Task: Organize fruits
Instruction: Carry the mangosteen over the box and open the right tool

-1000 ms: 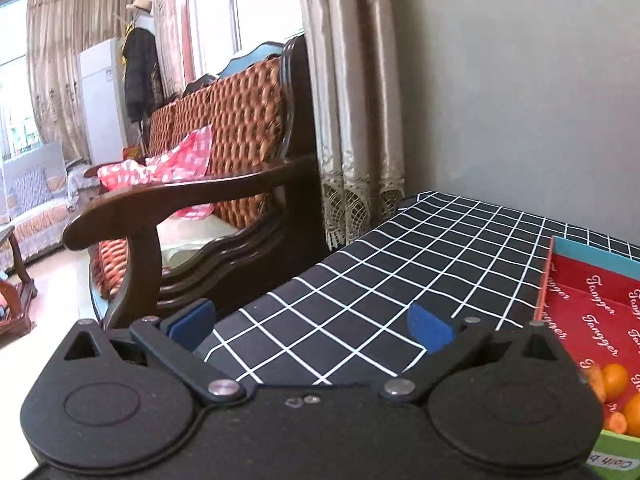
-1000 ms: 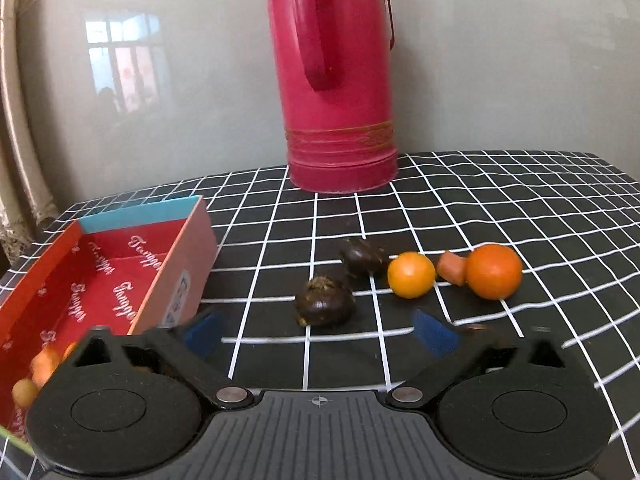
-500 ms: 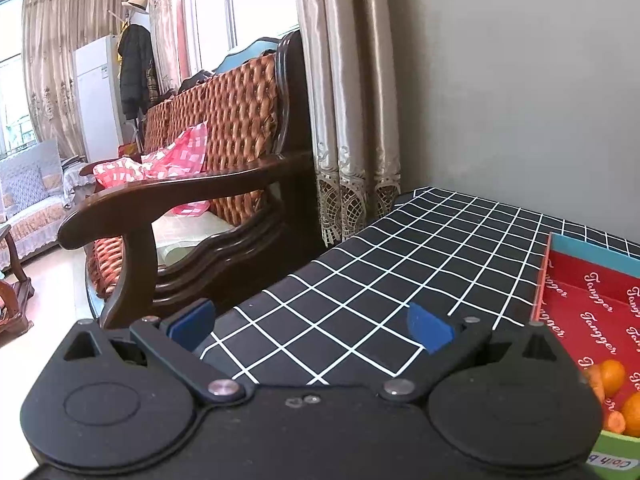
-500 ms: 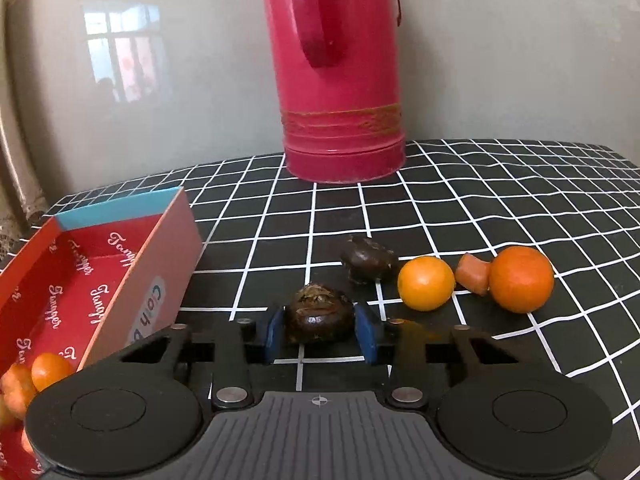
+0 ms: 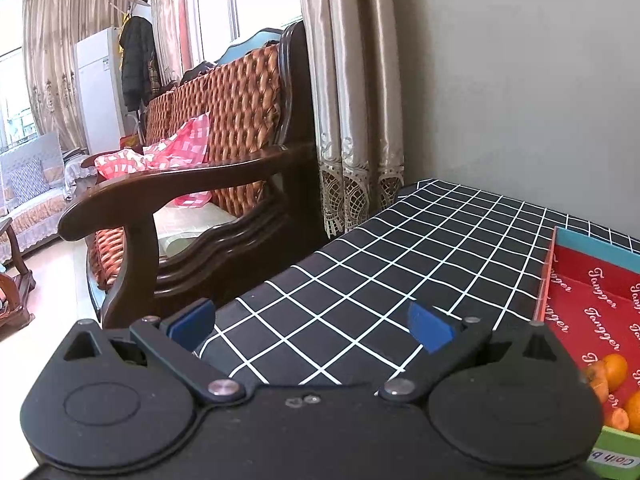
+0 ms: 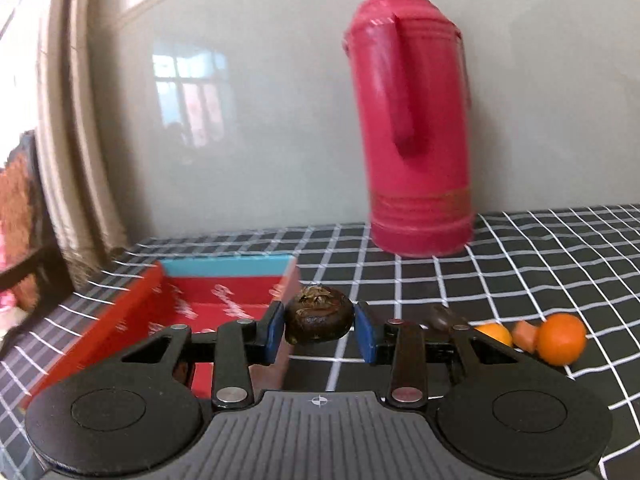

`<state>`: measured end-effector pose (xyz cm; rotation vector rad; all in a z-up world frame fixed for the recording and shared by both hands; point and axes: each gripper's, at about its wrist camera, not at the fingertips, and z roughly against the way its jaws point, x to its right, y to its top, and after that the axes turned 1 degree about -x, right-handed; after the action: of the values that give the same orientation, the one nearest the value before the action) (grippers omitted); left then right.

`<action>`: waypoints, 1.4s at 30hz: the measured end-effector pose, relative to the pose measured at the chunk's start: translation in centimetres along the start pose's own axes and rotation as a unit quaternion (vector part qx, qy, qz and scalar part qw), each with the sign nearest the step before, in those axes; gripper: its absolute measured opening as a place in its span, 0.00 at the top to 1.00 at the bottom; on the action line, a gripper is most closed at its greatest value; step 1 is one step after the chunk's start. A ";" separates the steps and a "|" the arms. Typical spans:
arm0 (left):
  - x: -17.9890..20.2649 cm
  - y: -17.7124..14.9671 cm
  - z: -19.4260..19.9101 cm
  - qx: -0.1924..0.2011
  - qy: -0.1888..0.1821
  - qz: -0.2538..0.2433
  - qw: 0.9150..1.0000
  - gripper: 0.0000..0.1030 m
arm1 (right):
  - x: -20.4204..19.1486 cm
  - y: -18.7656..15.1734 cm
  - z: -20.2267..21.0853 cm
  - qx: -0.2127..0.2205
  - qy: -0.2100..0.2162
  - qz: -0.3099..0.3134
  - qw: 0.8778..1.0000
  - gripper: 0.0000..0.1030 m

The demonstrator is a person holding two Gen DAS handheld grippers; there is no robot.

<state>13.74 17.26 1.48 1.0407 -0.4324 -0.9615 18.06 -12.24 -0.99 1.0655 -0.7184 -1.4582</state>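
My right gripper (image 6: pixel 320 330) is shut on a dark brown water chestnut (image 6: pixel 319 319) and holds it above the checked tablecloth, beside the right wall of the red box (image 6: pixel 224 280). A second dark chestnut (image 6: pixel 442 317), two oranges (image 6: pixel 561 339) and an orange-red piece (image 6: pixel 525 334) lie on the cloth to the right. My left gripper (image 5: pixel 312 326) is open and empty over the cloth, left of the same red box (image 5: pixel 592 292), which holds several small oranges (image 5: pixel 614 368).
A tall red thermos (image 6: pixel 416 136) stands at the back near the wall. A wooden armchair (image 5: pixel 192 184) stands off the table's left edge (image 5: pixel 280 276), with curtains behind it.
My right gripper closed on the chestnut, lifted it off the cloth and swung left toward the red box. My left gripper barely moved.
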 end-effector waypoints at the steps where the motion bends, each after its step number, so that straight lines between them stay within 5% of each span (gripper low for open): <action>1: -0.1 0.0 0.0 -0.001 0.000 0.000 1.000 0.06 | -0.3 0.1 0.2 0.003 0.010 0.001 1.000 0.63; 13: 0.1 -0.1 0.0 -0.005 0.000 0.001 1.000 0.06 | -4.4 -0.6 0.7 -0.018 0.068 0.058 0.996 0.63; 26: 0.8 -0.3 0.3 -0.003 -0.001 -0.006 1.000 0.06 | -5.9 -2.0 0.5 -0.061 0.068 0.079 0.993 0.62; 29: 0.7 -0.2 0.1 -0.006 -0.001 -0.004 1.000 0.06 | -6.0 -1.9 0.7 -0.062 0.070 0.080 0.992 0.55; 33: 0.7 -0.2 0.1 -0.008 -0.001 -0.003 1.000 0.06 | -5.9 -1.3 2.1 -0.016 0.048 0.077 0.996 0.11; 42: 2.1 -0.4 0.5 -0.008 -0.013 -0.014 1.000 0.06 | -4.2 -0.9 2.4 -0.021 -0.018 0.074 0.997 0.10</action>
<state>14.31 15.15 1.09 1.0240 -0.4323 -1.0033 15.34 -8.25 0.11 0.9364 -0.7716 -1.3620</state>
